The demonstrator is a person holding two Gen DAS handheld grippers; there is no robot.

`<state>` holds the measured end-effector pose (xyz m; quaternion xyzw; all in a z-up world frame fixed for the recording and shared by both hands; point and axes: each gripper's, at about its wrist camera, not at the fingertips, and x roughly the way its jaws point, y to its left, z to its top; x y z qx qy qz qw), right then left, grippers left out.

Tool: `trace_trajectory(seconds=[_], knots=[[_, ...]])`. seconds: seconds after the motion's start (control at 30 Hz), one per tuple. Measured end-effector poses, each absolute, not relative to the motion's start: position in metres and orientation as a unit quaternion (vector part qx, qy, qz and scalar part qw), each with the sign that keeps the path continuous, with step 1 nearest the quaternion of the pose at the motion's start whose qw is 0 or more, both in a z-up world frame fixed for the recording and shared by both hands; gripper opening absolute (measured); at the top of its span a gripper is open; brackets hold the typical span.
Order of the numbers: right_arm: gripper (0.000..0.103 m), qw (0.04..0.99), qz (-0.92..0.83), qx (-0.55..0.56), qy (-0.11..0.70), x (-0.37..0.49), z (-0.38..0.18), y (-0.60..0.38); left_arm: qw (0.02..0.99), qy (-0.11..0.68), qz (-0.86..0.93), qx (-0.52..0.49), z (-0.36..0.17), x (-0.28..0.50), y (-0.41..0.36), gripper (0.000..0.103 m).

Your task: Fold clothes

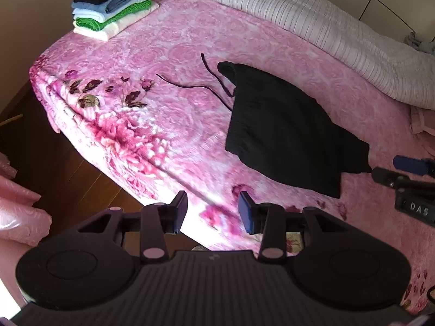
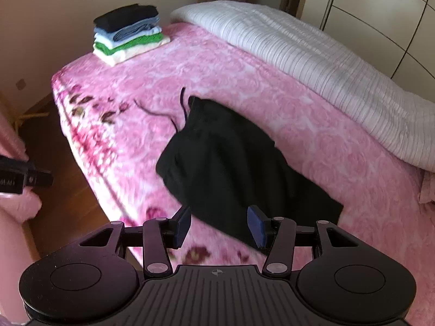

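At the far left corner of the bed covered by a pink rose-patterned plush blanket (image 1: 168,40), a stack of folded clothes in black, grey-blue, white, green and cream layers (image 1: 111,5) is seen in both views; a strip of dark wooden floor (image 1: 68,179) beside the bed is shown more fully by the left wrist view, while a beige wall and door frame behind the stack are shown only by the right wrist view; no containers are seen in either view. The black, partly folded garment with thin dark drawstrings (image 1: 282,125) is laid flat on the middle of the blanket, its long axis running diagonally from the drawstring end at the upper left to the wider end at the lower right; the strings trail leftward over the blanket. A rolled white ribbed quilt (image 1: 312,19) is laid along the far right edge. The left tongs (image 1: 213,212) are held apart and empty over the bed's near edge; the right tongs (image 2: 218,226) are likewise held apart, above the garment's near end, with nothing clamped.
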<state>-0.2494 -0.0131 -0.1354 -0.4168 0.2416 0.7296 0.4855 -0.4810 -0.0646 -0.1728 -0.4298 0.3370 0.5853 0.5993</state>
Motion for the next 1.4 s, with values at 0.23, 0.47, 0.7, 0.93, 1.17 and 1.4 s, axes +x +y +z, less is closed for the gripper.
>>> trace_trajectory(seconds=[0.23, 0.47, 0.7, 0.93, 1.17, 1.4], knots=[[0.05, 0.473, 0.713, -0.462, 0.232, -0.29, -0.184, 0.028, 0.607, 0.354, 0.546, -0.456, -0.228, -0.514, -0.02, 0.036], [0.05, 0.43, 0.712, -0.517, 0.201, -0.327, -0.256, 0.053, 0.558, 0.392, 0.549, -0.483, -0.297, -0.532, 0.01, 0.036], [0.05, 0.39, 0.732, -0.54, 0.145, -0.355, -0.308, 0.078, 0.528, 0.4, 0.562, -0.495, -0.343, -0.543, 0.032, 0.036], [0.051, 0.36, 0.749, -0.544, 0.114, -0.368, -0.346, 0.096, 0.498, 0.394, 0.586, -0.503, -0.375, -0.543, 0.044, 0.036], [0.062, 0.34, 0.764, -0.541, 0.083, -0.366, -0.366, 0.101, 0.48, 0.389, 0.6, -0.508, -0.392, -0.537, 0.047, 0.036], [0.068, 0.325, 0.777, -0.538, 0.027, -0.377, -0.384, 0.104, 0.47, 0.39, 0.606, -0.51, -0.401, -0.533, 0.05, 0.036]])
